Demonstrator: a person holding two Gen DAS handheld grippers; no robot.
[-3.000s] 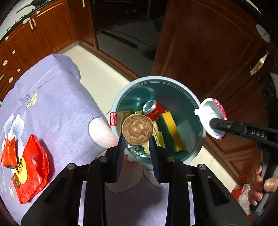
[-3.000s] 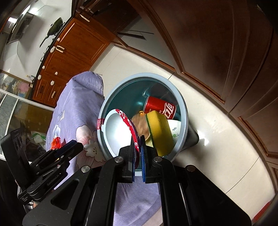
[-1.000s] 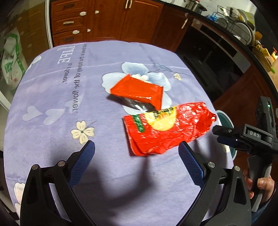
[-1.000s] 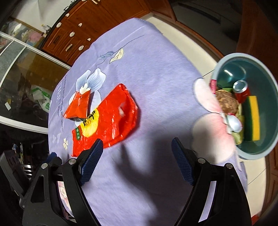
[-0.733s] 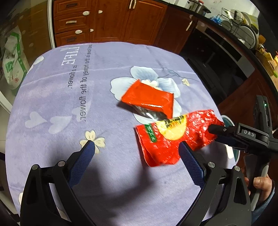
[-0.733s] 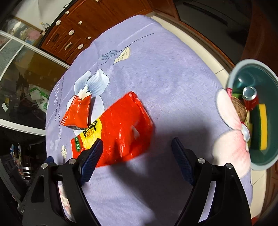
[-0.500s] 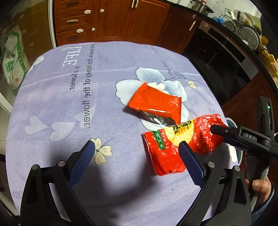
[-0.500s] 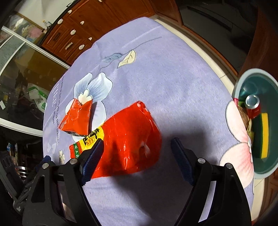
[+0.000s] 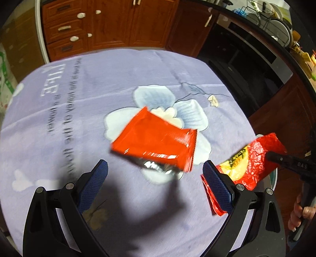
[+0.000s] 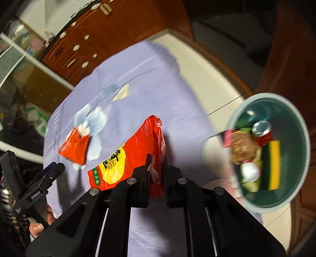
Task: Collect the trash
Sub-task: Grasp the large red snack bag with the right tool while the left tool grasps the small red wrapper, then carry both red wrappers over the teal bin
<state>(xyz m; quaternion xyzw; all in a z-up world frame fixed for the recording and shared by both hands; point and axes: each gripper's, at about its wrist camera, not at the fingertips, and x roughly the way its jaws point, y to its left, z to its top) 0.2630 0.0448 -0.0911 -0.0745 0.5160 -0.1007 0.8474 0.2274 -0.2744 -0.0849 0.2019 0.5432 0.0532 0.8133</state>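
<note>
Surface: a table under a lilac tablecloth (image 9: 83,110) printed with pale flowers, hearts and blurred lettering; the cloth reaches the table edge beside the bin.
Room: a kitchen with red-brown wooden cabinets (image 9: 102,25) and pale drawer pulls behind the table; a dish rack (image 9: 274,15) stands on the dark counter at upper right; cream floor (image 10: 201,79) lies between the table and dark wooden doors.
Bin: a round teal trash bin (image 10: 296,118) stands on the floor just beside the table edge.
Bin contents: a yellow-and-green sponge (image 10: 273,164), a red drinks can (image 10: 262,130), a brown round item (image 10: 243,148) and a white item (image 10: 249,171); blur hides further detail.
Small wrapper: an orange-red wrapper (image 9: 156,142) with a silver inner edge lies on the flower print, ahead of the left gripper.
Large bag: a red snack bag (image 10: 128,158) with a yellow label lies near the table edge closest to the bin, one end in the right gripper.
Left gripper (image 9: 156,178): released, fingers spread wide over the cloth, touching nothing.
Right gripper (image 10: 156,166): clenched on the near end of the red snack bag.
</note>
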